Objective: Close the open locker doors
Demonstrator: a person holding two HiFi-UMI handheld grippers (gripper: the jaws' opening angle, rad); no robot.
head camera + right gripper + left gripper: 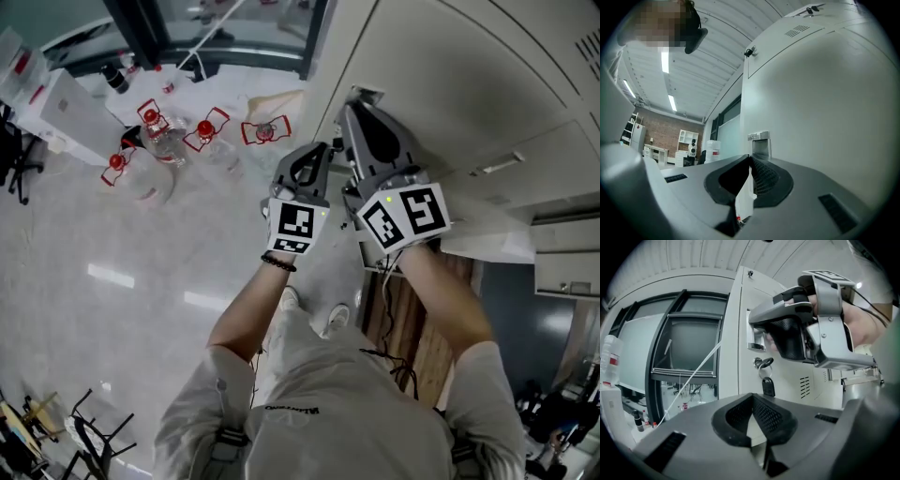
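Observation:
Pale grey locker doors point(469, 84) fill the upper right of the head view. Both grippers are held up against one door near its left edge. My left gripper point(322, 150) is shut with nothing between its jaws; in its own view the tips point(751, 399) meet below a key point(763, 363) with a dark fob point(768, 386). My right gripper point(354, 105) points at the door's metal handle recess point(756, 341). In the right gripper view its tips point(750, 159) meet just short of that recess point(759, 143). A thin white sliver shows in the slit behind them; I cannot tell what it is.
Several water bottles with red handles point(155, 141) stand on the pale floor at upper left, by a dark window frame point(225, 37). A dark opening point(516, 309) shows among the lockers at lower right. The person's shoes point(333, 321) are directly below the grippers.

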